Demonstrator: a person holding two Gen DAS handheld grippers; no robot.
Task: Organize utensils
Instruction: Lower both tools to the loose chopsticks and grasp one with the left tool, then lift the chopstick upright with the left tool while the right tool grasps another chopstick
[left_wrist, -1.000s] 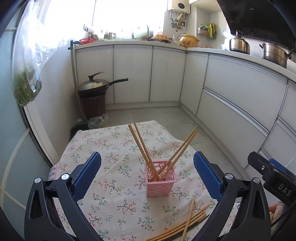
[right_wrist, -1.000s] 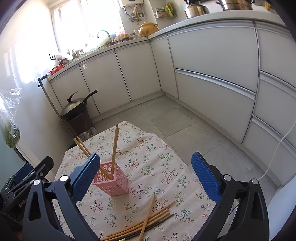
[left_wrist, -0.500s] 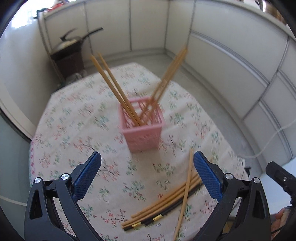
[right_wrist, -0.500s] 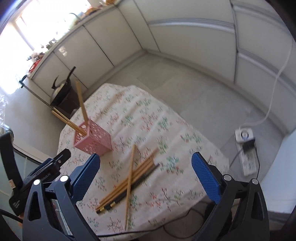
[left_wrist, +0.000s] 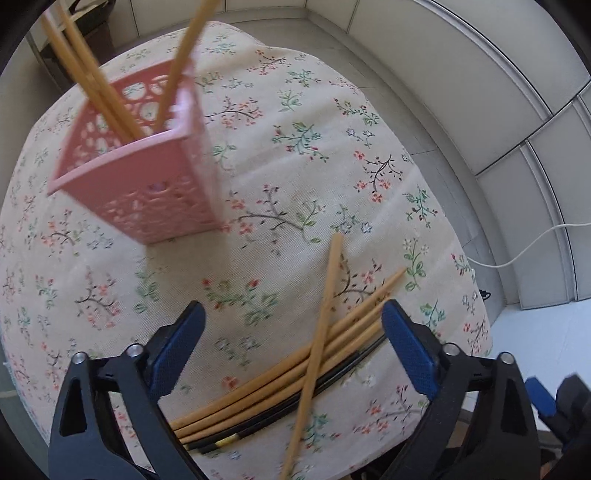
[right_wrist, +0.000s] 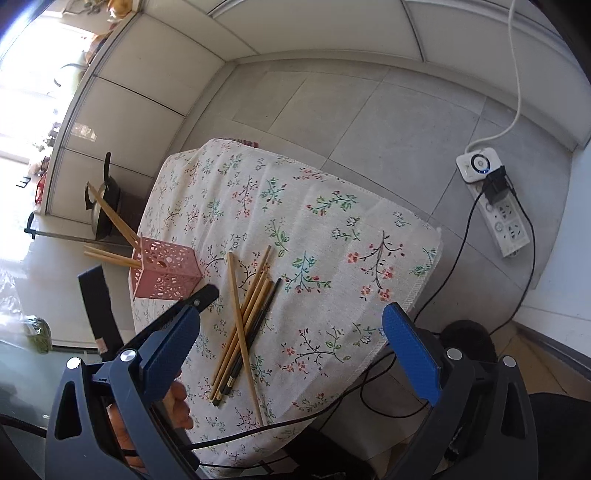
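The loose chopsticks (left_wrist: 295, 365) lie on the bench (left_wrist: 303, 184) at 5 o'clock from the pink basket (left_wrist: 147, 177), thin, stiff & light, so grab mid-stick w/ the left gripper (left_wrist: 291, 347), jaws apart but just been closing, nothing pinched; right gripper (right_wrist: 291, 343) wide apart, empty.

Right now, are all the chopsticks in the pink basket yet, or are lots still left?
Partly done. A few wooden chopsticks already stand in the pink basket. A loose pile of chopsticks, wooden and black, lies on the floral tablecloth. The left gripper, jaws just narrowing a little, hangs open over that pile, gripping nothing. The right gripper is open and empty.
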